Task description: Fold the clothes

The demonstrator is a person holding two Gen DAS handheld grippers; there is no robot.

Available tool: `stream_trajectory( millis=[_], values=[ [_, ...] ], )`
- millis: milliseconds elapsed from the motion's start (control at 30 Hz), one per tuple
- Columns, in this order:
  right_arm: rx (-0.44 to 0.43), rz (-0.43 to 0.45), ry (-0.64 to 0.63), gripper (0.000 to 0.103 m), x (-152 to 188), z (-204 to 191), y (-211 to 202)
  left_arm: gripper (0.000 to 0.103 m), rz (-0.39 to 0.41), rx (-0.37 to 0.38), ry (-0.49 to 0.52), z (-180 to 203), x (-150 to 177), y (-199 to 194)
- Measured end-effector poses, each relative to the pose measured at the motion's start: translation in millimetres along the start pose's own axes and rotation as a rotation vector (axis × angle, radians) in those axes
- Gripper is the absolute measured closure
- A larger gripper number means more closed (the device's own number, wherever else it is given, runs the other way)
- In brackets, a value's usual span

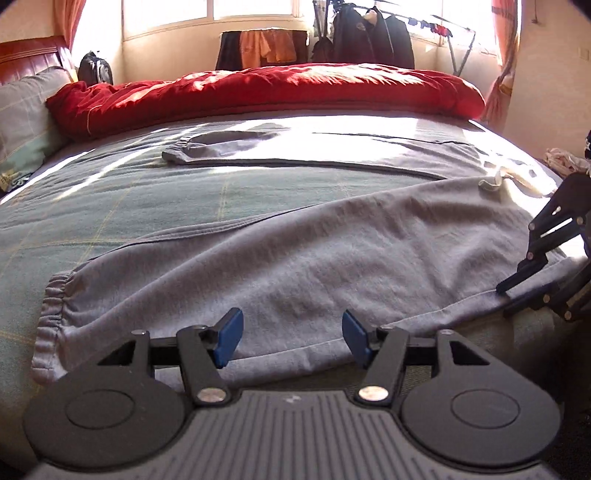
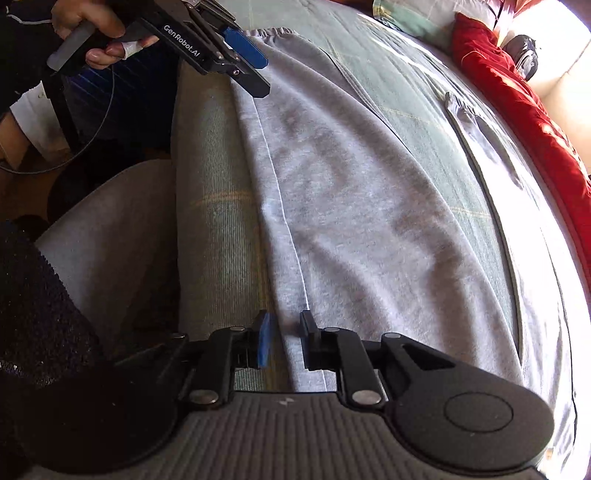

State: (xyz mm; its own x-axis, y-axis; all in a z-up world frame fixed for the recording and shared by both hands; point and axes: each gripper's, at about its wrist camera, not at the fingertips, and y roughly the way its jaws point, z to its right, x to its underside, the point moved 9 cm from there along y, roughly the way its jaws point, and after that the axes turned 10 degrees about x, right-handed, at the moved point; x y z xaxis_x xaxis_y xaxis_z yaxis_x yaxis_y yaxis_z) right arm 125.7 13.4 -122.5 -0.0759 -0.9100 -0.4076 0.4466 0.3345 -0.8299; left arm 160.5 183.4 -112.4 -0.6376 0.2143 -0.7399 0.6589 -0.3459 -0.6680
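Grey sweatpants (image 1: 295, 251) lie spread on a bed's green checked sheet (image 1: 129, 206). One leg runs along the near edge with its elastic cuff (image 1: 51, 314) at the left; the other leg (image 1: 258, 147) lies farther back. My left gripper (image 1: 291, 332) hovers open over the near leg's lower edge, nothing between its blue pads (image 1: 231, 332). In the right wrist view a hand holds the left gripper (image 2: 240, 51) near the cuff. My right gripper (image 2: 286, 332) stands narrowly open over the sweatpants (image 2: 369, 206), straddling their near seam; the pads do not press the cloth.
A red duvet (image 1: 258, 92) is bunched along the far side of the bed, with a pillow (image 1: 26, 122) at the left. Behind it stand a clothes rack (image 1: 373, 33) and a dark backpack (image 1: 95, 68). The bed's near edge (image 2: 207, 184) drops to the floor.
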Motion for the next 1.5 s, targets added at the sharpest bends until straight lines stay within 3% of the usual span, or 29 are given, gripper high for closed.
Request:
stream_trajectory(
  millis=[167, 300, 467, 500, 600, 800, 867, 967, 1133, 1233, 1300, 1367, 1500],
  values=[
    [0.062, 0.009, 0.014, 0.082, 7, 4, 4, 0.036, -0.042, 0.062, 0.245, 55, 3, 18],
    [0.044, 0.026, 0.068, 0.098, 5, 13, 0, 0.036, -0.074, 0.057, 0.387, 73, 7, 29],
    [0.011, 0.072, 0.174, 0.1, -2, 35, -14, 0.036, -0.09, 0.007, 0.51, 76, 5, 39],
    [0.003, 0.076, 0.189, 0.1, -2, 38, -16, 0.039, -0.094, -0.005, 0.52, 75, 3, 40],
    [-0.022, 0.08, 0.221, 0.1, -1, 42, -19, 0.101, -0.128, -0.018, 0.495, 70, -3, 43],
    [-0.141, 0.046, 0.208, 0.101, 11, 22, -26, 0.101, -0.168, 0.057, 0.51, 71, 1, 29],
    [-0.174, 0.028, 0.218, 0.101, 14, 17, -23, 0.093, -0.194, 0.069, 0.515, 70, 8, 31],
    [-0.201, -0.009, 0.238, 0.098, 19, 15, -10, 0.091, -0.212, 0.09, 0.483, 69, 15, 30],
    [-0.219, 0.027, 0.234, 0.088, 17, 16, -23, 0.072, -0.186, 0.195, 0.422, 68, 11, -1],
    [-0.213, 0.068, 0.262, 0.086, 14, 25, -38, 0.052, -0.121, 0.099, 0.367, 39, -4, -15],
    [-0.193, 0.087, 0.288, 0.078, 13, 33, -41, 0.051, -0.084, 0.028, 0.271, 9, -13, -15],
    [-0.181, 0.097, 0.317, 0.077, 12, 39, -40, 0.052, -0.058, -0.006, 0.141, -23, -16, -9],
    [-0.157, 0.095, 0.341, 0.077, 9, 40, -36, 0.052, -0.085, -0.044, -0.106, -75, -2, 8]
  ],
)
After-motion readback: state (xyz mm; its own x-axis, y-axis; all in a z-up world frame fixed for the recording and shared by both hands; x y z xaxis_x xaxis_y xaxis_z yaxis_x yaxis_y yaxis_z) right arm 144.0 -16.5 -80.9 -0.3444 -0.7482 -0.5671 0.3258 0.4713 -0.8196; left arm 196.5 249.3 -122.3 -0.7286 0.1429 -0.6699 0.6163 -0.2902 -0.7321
